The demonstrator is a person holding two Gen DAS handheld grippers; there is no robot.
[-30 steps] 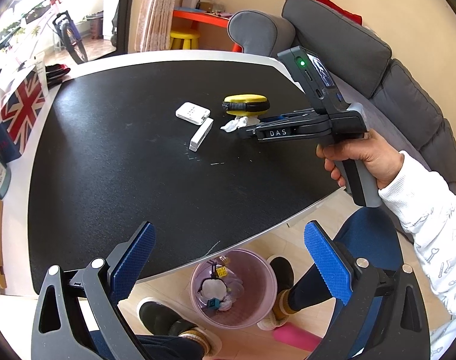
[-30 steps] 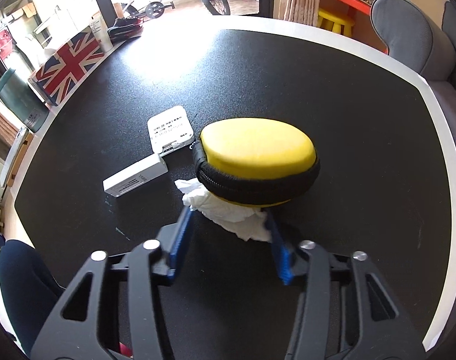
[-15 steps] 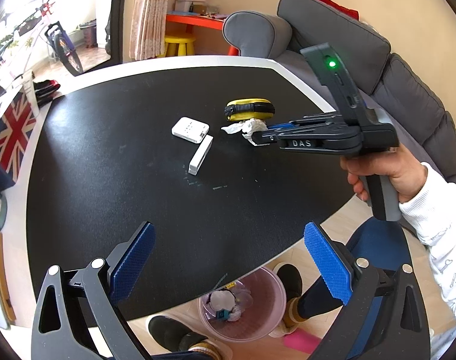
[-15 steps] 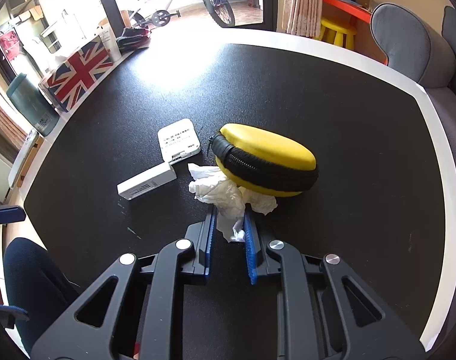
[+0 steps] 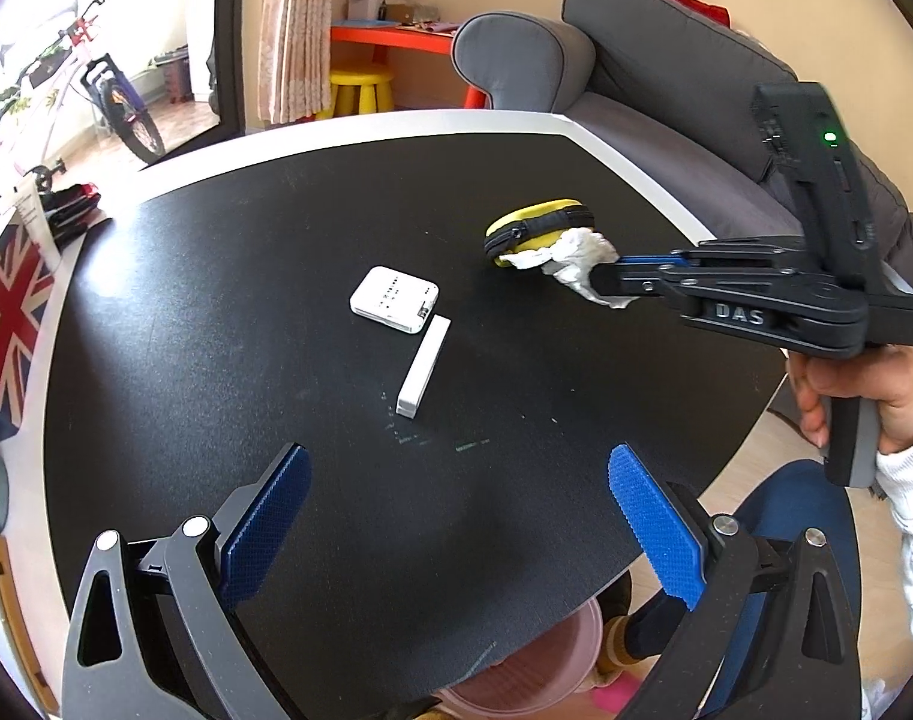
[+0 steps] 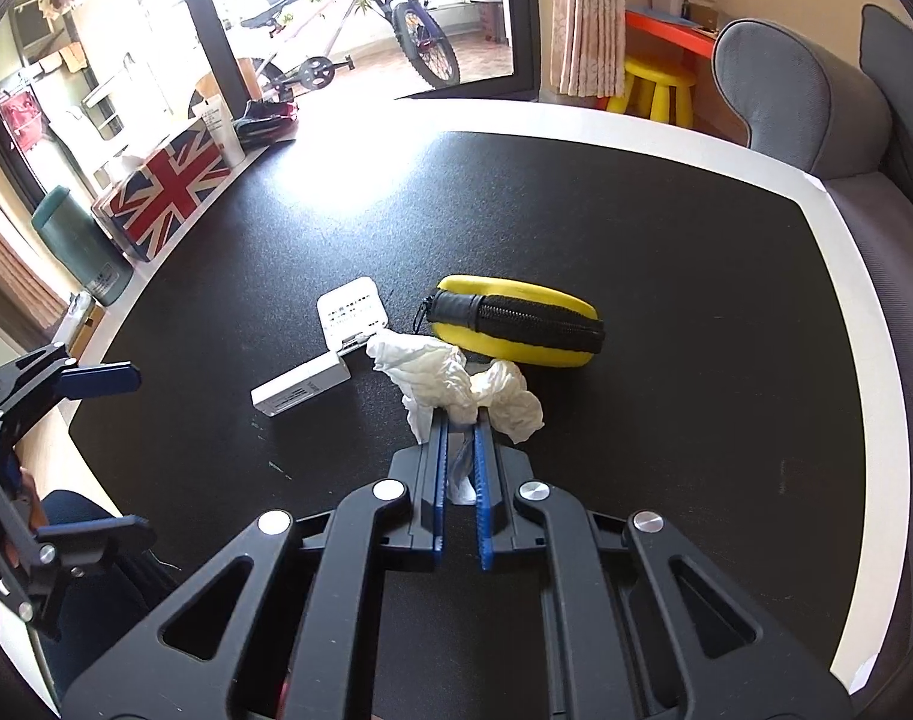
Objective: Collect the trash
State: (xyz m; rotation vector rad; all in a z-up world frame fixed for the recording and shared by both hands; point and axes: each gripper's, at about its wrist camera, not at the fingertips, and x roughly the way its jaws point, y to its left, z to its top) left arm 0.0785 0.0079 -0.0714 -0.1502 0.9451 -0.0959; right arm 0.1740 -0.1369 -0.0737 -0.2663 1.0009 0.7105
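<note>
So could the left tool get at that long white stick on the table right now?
Probably yes. The left tool is open and empty, and the white stick lies just beyond it on bare table, nothing between. The right tool, gripping the tissue, is off to the side.

The only readable lettering is "DAS", raised on the black side of the right gripper (image 5: 612, 276); print on the white box (image 6: 353, 313) is too small.

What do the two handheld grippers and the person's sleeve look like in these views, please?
Both are black, angular linkage frames with silver pivot bolts and blue ribbed pads. The left gripper shows its pads as long flat blue plates. The right gripper bears raised "DAS" lettering, a dark upright module with a green light, and a grey handle. The hand on it emerges from a white patterned sleeve. No cables show.
</note>
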